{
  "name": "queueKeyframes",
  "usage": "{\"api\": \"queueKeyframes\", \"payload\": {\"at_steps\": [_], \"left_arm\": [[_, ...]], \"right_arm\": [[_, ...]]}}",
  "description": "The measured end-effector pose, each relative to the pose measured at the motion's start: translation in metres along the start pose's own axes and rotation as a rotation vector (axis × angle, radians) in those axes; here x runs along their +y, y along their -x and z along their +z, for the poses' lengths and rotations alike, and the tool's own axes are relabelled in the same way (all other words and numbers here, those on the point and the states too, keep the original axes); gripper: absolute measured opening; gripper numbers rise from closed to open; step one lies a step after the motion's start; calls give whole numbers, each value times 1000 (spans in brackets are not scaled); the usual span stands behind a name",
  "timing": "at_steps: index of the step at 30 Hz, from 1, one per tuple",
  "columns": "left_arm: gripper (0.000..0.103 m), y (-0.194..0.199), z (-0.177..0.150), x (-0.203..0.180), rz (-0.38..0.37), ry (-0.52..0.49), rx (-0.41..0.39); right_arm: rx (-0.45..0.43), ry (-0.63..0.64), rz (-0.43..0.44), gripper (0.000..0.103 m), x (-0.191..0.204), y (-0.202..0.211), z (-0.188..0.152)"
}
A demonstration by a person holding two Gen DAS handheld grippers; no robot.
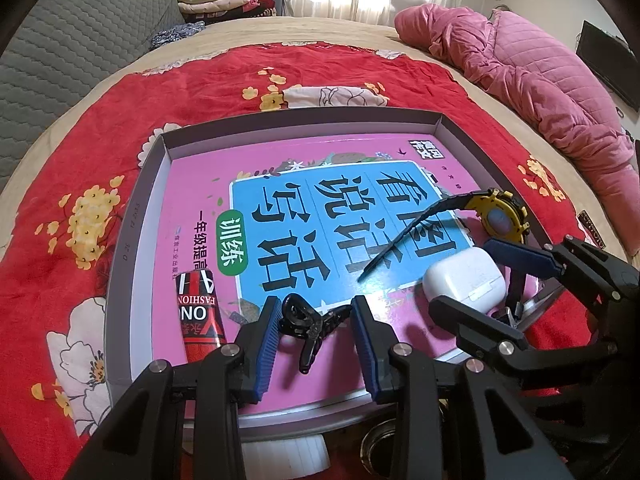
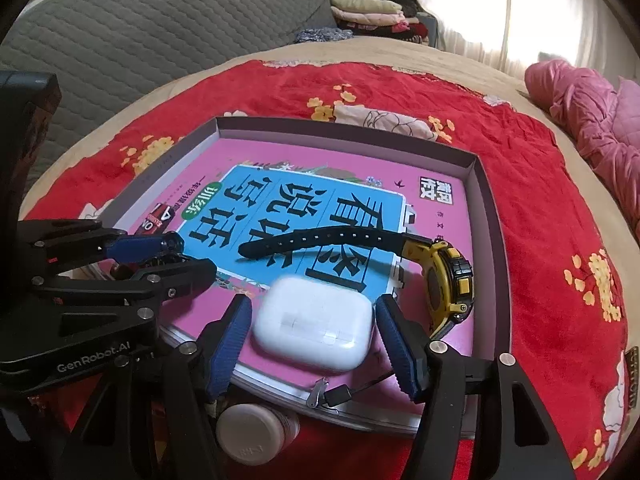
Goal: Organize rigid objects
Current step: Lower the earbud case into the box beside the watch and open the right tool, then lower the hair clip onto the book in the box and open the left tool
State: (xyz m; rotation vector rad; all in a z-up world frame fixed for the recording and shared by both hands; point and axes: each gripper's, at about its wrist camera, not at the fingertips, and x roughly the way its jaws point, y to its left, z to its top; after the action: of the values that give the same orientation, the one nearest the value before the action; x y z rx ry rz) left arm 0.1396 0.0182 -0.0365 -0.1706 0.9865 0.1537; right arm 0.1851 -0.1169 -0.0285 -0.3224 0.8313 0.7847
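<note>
A red floral blanket point(image 1: 100, 128) covered the bed, bearing a shallow box point(image 1: 120, 240) with a pink book point(image 1: 280, 160). Left gripper point(image 1: 316, 344) straddled a black hair clip point(image 1: 308, 324), contact unclear. Right gripper point(image 2: 316, 344) stood spread around the white earbud case point(image 2: 312, 324). A bottle cap point(image 2: 248, 436) was half hidden below.

White earbud case point(image 2: 310, 322), black hair claw point(image 1: 310, 326), yellow-black watch point(image 2: 450, 280) – all lying on pink book point(image 2: 316, 160)

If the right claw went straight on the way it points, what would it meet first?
Most likely the white earbud case, lying on the pink book between the open right claw fingers; depth is uncertain.
</note>
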Motion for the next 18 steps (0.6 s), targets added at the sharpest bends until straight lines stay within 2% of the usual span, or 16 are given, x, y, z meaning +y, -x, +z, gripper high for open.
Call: {"api": "queueKeyframes", "payload": {"at_steps": [7,18], "left_arm": [[36,0,0,0,-1,0,1],[36,-2,3,-5,-9,-4,7]], "right_arm": [[-46,-17,-11,70,-4,10,1],[-228,-30,-33,70,-12,49,3]]}}
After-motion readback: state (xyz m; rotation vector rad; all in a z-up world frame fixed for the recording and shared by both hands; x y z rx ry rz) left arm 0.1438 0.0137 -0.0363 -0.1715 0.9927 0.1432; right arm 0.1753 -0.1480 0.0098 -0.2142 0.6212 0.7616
